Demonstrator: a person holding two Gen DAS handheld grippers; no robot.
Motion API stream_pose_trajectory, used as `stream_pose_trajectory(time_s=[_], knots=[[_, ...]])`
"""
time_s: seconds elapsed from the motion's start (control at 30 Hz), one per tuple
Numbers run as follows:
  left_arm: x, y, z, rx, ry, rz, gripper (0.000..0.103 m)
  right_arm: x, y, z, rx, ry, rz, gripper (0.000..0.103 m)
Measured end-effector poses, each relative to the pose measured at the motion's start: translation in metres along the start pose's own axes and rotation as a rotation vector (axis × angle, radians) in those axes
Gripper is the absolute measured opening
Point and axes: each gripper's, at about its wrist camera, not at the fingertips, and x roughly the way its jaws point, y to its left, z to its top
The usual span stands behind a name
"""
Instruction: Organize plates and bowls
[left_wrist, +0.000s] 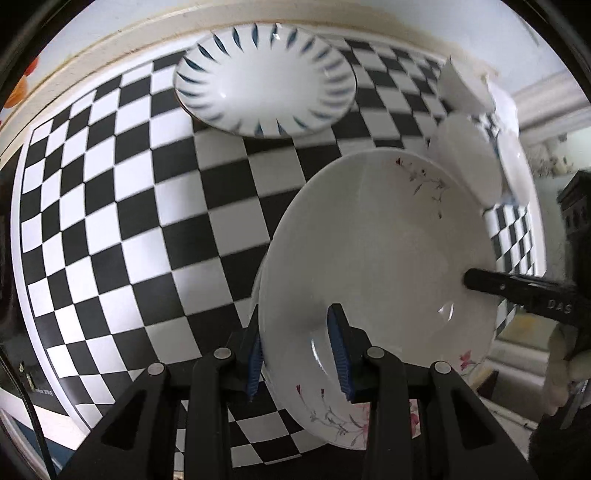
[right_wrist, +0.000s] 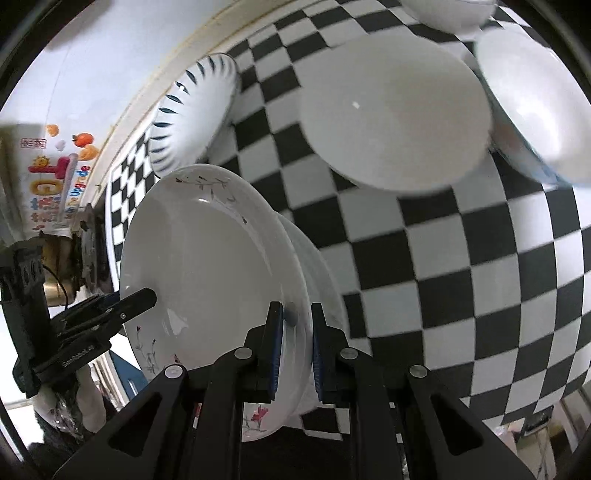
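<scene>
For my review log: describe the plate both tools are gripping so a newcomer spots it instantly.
On the checkered tablecloth, find the near edge. There the left tool and right tool clamp opposite rims of the floral plate. Pink flower sprigs distinguish it from the blue-dashed plate and plain white bowls.

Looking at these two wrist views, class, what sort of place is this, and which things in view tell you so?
Probably a home dining or kitchen spot. A checkered tablecloth carries crockery: a blue-striped plate and white bowls. Both grippers hold a floral plate, and cartoon stickers brighten the wall.
</scene>
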Motion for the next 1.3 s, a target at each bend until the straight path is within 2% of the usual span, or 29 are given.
stream_pose_trajectory(time_s=[0.37,0.53,1.03,1.3], knots=[[0.020,-0.018,-0.009,0.036,0.050,0.157,0.030,0.024,0.001,-0.006,-0.044,0.045,-0.038,0.016],[0.030,-0.022,-0.014,0.044,0.078,0.205,0.030,0.033,0.004,-0.007,-0.063,0.076,-0.044,0.016],[0.046,-0.044,-0.013,0.049,0.100,0.246,0.030,0.038,0.011,-0.001,-0.069,0.124,-0.088,0.017],[0.038,-0.034,-0.024,0.022,0.111,0.245,0.030,0.035,0.021,-0.004,-0.083,0.195,-0.148,0.018]])
